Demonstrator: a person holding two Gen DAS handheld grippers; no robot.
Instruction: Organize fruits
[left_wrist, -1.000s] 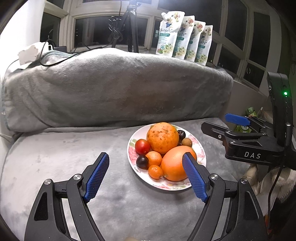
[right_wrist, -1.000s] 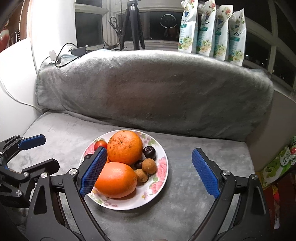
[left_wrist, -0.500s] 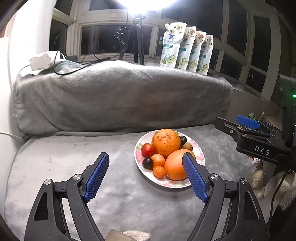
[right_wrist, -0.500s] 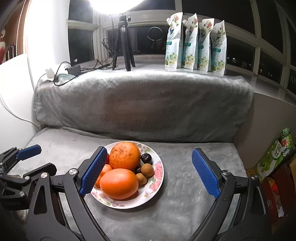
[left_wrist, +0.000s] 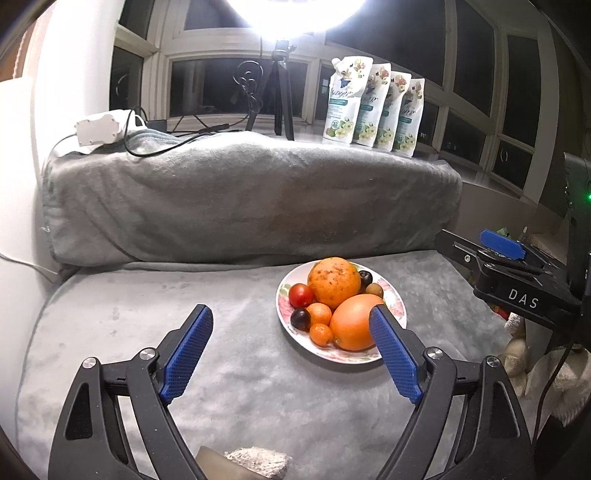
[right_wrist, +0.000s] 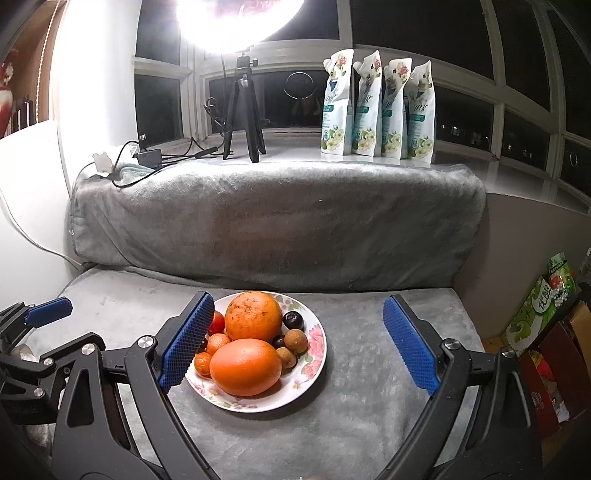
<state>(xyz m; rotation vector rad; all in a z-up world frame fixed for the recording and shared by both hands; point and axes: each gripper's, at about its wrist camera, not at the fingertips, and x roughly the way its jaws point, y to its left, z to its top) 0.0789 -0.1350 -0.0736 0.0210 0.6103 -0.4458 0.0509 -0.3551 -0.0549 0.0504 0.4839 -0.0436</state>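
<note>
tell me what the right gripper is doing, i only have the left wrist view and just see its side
Observer: The right gripper has its fingers wide apart with nothing between them. It holds no fruit.
Operator: any fruit hidden behind the big smooth orange
Observer: Yes. On the floral white plate, to the right of the big smooth orange, two small tan round fruits lie side by side. Your view shows only one.
Operator: what's past the right end of the grey blanket
Observer: Past the grey blanket, a green printed carton stands at the right edge of the picture.
</note>
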